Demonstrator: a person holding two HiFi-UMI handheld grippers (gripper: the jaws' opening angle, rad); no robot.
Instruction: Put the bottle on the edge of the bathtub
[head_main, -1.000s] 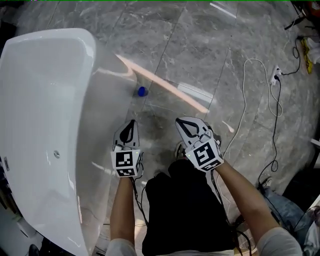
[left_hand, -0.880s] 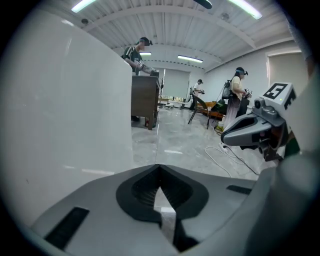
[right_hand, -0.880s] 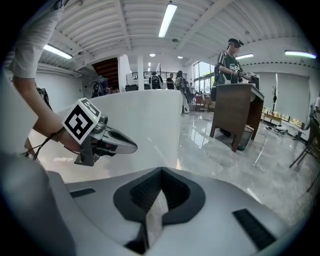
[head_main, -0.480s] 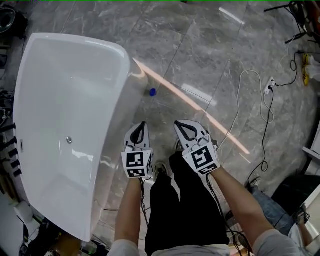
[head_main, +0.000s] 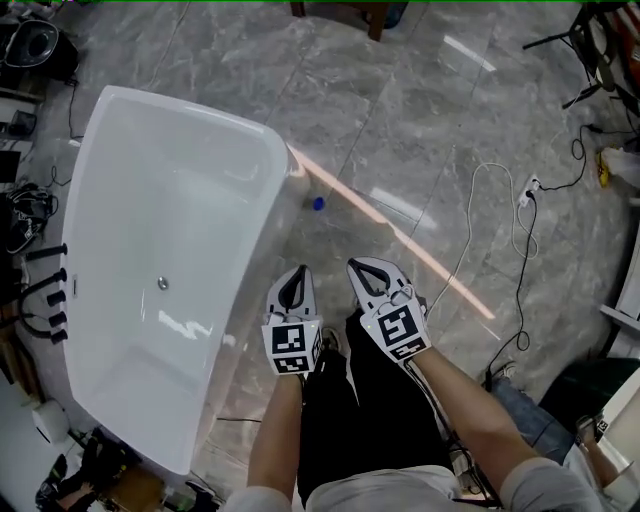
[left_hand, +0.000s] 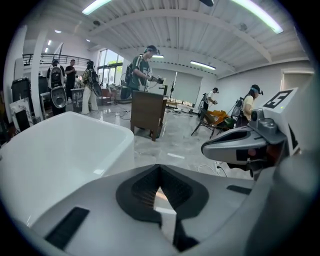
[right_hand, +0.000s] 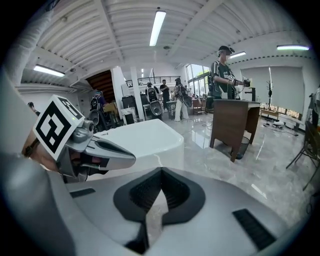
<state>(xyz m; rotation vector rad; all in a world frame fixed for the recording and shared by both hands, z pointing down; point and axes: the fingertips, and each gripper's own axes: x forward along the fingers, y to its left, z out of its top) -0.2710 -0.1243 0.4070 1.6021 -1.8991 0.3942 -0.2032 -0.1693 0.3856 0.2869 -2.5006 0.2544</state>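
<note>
So both grippers are up in front of the person's waist, lower middle of the head view, side by side and close together. The left gripper (head_main: 299, 272) has its jaws pinched right together with nothing in them; you can see it plain in its own view (left_hand: 160, 166), where the black pads meet at the tip. Same deal with the right gripper (head_main: 358, 266): jaws closed and empty (right_hand: 160, 170). Each one shows in the other's view, off to the side, also closed.

The bottle (head_main: 318, 203) isn't on the tub at all. It's a small blue thing on the grey marble floor (head_main: 400, 120), upper middle of the head view, just beside the outer wall of the bathtub (head_main: 272, 180) near its upper right corner. It's well ahead of both grippers, and neither one touches it. Too small to say whether it's standing or lying.

The bathtub is white, fills the left half of the head view, and has a drain in the bottom. It's also in the left gripper view (left_hand: 65, 145) at left and in the right gripper view (right_hand: 145, 135) at centre.

A white cable (head_main: 478, 205) snakes across the floor on the right. There's a wooden cabinet (left_hand: 147, 112) further back, with several people (left_hand: 142, 67) standing around it.
</note>
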